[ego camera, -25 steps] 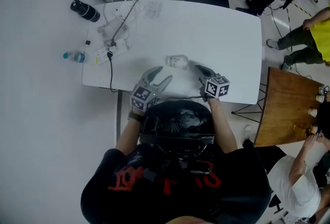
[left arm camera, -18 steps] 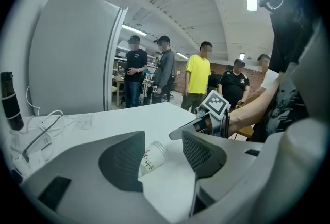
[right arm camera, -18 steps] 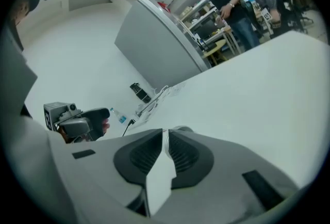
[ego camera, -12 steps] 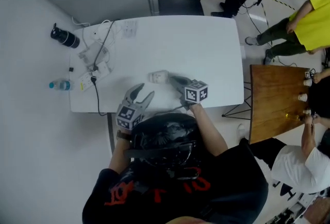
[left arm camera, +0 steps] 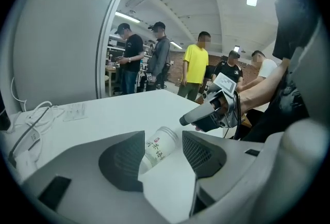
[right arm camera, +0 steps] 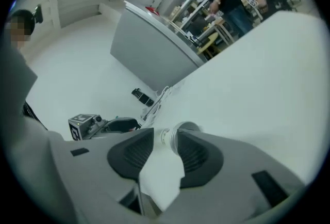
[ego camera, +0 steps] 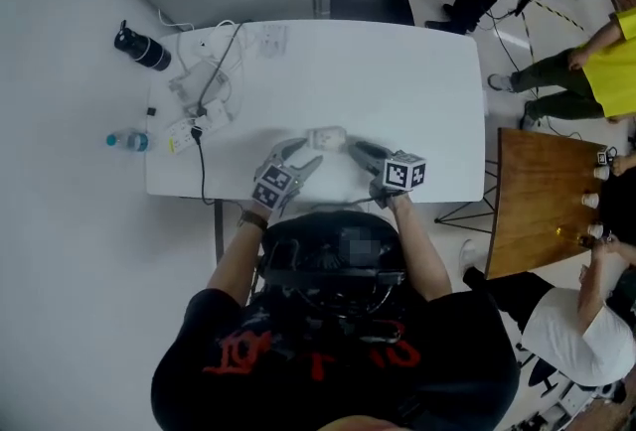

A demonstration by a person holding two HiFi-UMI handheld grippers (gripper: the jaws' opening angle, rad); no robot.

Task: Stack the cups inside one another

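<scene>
My right claw [ego camera: 360, 151] is opening around the cup [ego camera: 326, 136] lying sideways on the counter [ego camera: 417, 71], my left claw [ego camera: 298, 155] gapes empty beside it, so I judge stacking needs a fresh grip.

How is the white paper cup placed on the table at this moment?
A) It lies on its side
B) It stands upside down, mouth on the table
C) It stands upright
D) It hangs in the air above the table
A: the paper cup lies tipped over on the white table, its side wall and printed characters facing up.
</scene>
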